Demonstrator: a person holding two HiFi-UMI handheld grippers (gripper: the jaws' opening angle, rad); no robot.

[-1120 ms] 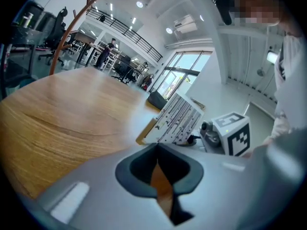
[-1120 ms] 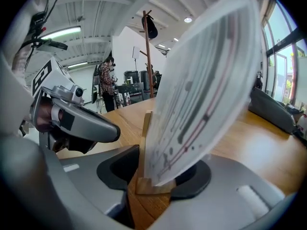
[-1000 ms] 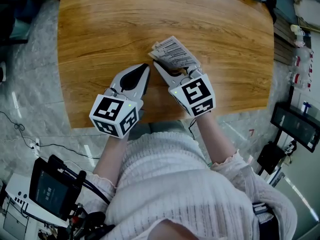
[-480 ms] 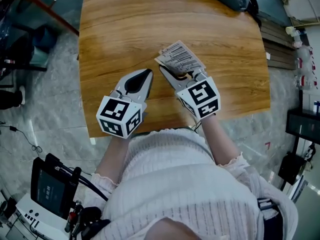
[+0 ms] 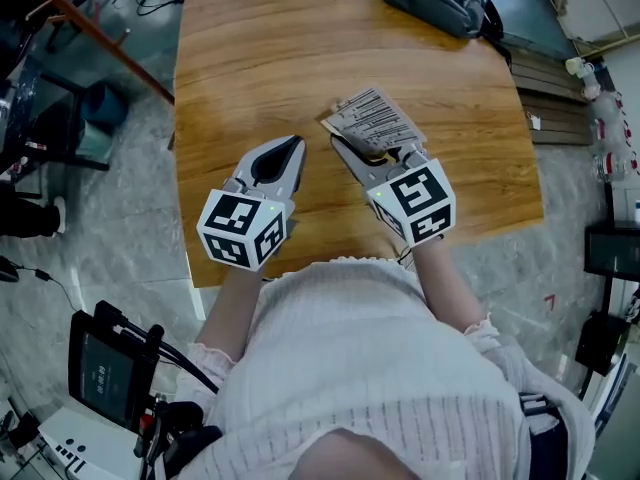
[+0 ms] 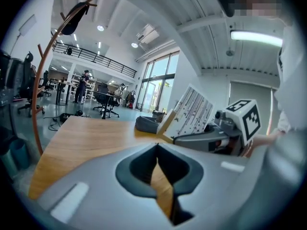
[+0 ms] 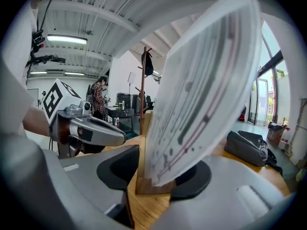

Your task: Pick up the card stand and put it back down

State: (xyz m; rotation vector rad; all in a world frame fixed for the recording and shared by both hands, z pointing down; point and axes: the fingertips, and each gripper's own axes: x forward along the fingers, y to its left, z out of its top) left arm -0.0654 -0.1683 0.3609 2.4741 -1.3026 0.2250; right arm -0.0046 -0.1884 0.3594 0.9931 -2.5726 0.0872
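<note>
The card stand [image 5: 368, 118] is a small wooden base [image 7: 152, 185] with a printed white card [image 7: 206, 90] standing in it. My right gripper [image 5: 352, 148] is shut on that base, and the card leans up and away over the jaws. The stand hangs above the wooden table [image 5: 250, 48]. My left gripper [image 5: 291, 144] is shut with nothing in it, level with the right gripper and to its left. In the left gripper view the card stand [image 6: 192, 111] and right gripper [image 6: 178, 138] show at the right, beyond the closed left gripper [image 6: 157, 145].
A black bag [image 5: 440, 3] lies at the table's far right corner. The table's near edge [image 5: 300, 268] runs just under my hands. A wooden coat stand [image 6: 45, 71] rises at the left. A screen on a stand [image 5: 105, 373] and cables sit on the floor.
Both grippers have risen, the right one carrying the card stand up with it. The left gripper has rolled a little. The grip looks the same.
</note>
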